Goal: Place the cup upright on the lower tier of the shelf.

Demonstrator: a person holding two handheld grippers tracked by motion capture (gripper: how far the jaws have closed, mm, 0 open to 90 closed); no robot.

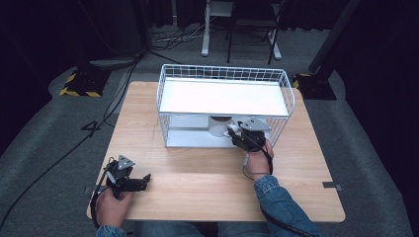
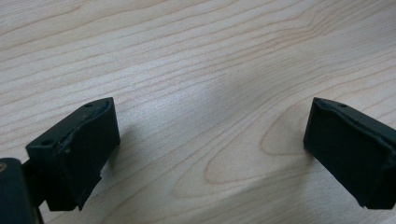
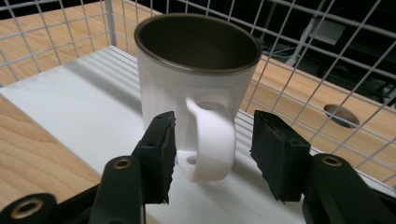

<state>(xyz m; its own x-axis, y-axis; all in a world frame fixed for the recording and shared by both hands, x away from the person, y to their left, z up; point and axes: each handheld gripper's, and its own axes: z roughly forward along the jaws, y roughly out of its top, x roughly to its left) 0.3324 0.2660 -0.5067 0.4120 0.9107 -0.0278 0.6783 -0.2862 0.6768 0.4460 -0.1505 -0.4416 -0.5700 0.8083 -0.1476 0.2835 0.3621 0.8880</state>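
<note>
The right gripper [image 3: 212, 151] is held open, jaws spread on either side of the handle of a white mug [image 3: 196, 79], not clamped on it. The mug is seen upright on the lower white shelf [image 3: 74, 107] of a wire rack [image 1: 225, 74] on the wooden table [image 1: 207, 173]. The left gripper [image 2: 210, 140] is held open over bare wood near the table's front left, well apart from the rack.

Blue denim sleeves [image 1: 279, 200], black claws [image 1: 144, 181] with grey three-cornered plates [image 1: 255, 124], trailing black cables [image 1: 94, 202].
</note>
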